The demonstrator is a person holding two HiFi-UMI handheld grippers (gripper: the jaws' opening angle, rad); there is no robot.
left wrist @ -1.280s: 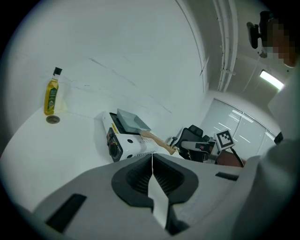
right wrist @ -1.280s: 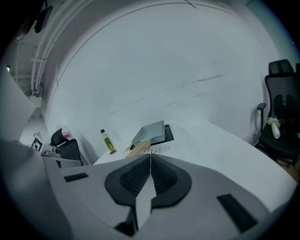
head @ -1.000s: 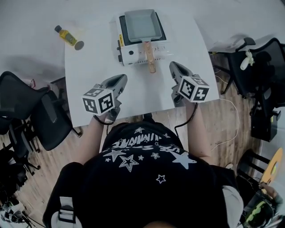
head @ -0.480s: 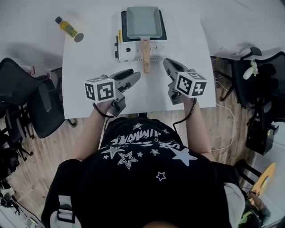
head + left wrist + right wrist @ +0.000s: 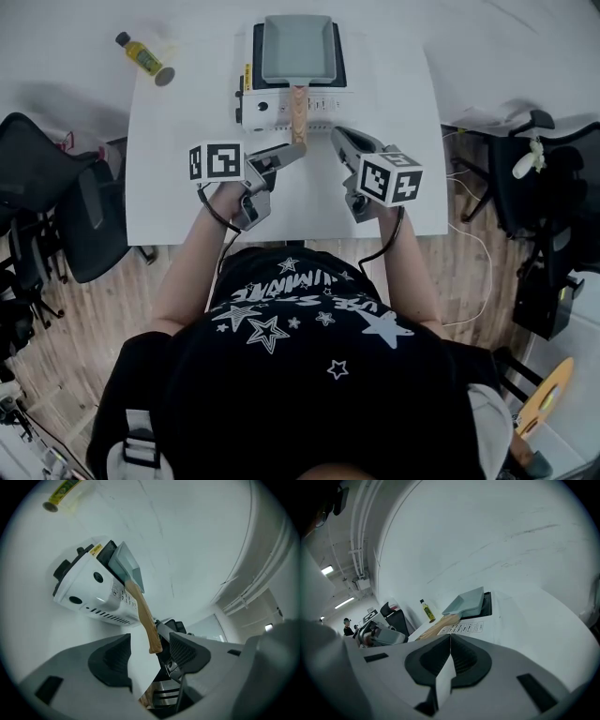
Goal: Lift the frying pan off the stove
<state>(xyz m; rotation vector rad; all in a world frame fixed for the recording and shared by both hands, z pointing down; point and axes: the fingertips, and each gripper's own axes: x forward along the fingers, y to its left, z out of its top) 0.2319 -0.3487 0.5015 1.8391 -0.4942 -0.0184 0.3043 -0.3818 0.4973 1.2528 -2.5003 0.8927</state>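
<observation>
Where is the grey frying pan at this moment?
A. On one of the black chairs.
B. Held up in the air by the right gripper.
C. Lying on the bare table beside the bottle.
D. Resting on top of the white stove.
D: the frying pan rests on the stove, and its wooden handle reaches out past the stove's front edge.
</observation>
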